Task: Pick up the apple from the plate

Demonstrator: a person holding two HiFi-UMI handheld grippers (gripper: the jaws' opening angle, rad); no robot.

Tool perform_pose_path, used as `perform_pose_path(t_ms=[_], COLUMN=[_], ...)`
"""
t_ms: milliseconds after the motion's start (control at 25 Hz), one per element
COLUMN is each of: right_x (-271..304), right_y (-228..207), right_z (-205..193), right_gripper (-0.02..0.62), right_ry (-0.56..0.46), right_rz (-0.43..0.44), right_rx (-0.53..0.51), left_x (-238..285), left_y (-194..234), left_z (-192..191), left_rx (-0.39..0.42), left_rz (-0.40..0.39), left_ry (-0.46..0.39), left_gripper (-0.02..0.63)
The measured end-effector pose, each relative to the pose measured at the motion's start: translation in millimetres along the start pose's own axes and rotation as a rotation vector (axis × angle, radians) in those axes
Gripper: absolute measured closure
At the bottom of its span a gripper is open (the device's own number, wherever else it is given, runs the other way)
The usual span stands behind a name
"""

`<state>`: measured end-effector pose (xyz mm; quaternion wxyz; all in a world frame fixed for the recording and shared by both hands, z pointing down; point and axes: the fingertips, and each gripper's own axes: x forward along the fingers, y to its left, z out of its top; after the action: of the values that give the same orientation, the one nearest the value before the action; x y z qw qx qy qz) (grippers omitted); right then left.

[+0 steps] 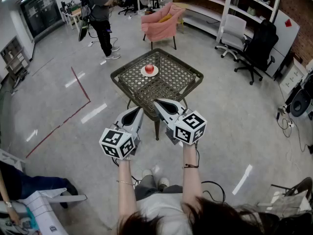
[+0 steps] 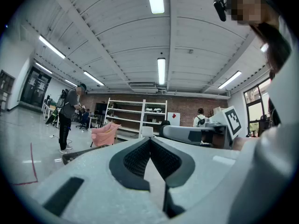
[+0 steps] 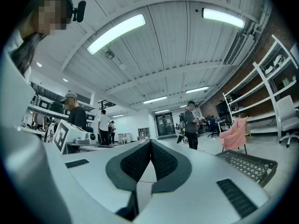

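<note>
one apple [image 1: 149,68] well beyond right claw [image 1: 157,102]

Red apple [image 1: 149,68] — round, whole — rests centred on a small white plate [image 1: 143,72]; the plate lies toward 11 o'clock from the lattice table [image 1: 173,78] centre.

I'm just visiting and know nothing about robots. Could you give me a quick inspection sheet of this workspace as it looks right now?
Surface: small lattice-top table on a shiny floor.
Job's things: red apple sitting on a white plate on the table.
Clutter: nothing seen on the table.
Grippers: left tool and right tool both shut and empty, well short of the apple.
Cables: loose cables on the floor at right.
Surroundings: pink chair, office chair, shelves, a standing person.
</note>
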<state>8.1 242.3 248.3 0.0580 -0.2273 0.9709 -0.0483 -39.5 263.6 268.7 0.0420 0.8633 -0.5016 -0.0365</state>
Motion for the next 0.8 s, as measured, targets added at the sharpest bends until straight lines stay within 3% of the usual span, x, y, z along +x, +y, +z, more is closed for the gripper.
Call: perform_pose_path(t_ms=[800], right_x=[-4.1], right_y=[-3.4], right_z=[-6.2], right_gripper=[0.586], right_ry=[0.003], right_rz=[-0.001], right_rx=[0.009], left_x=[2.8], left_y=[-0.1], left_z=[-10.4], left_rx=[-0.012], left_rz=[0.016], left_ry=[0.012], left_gripper=[0.595])
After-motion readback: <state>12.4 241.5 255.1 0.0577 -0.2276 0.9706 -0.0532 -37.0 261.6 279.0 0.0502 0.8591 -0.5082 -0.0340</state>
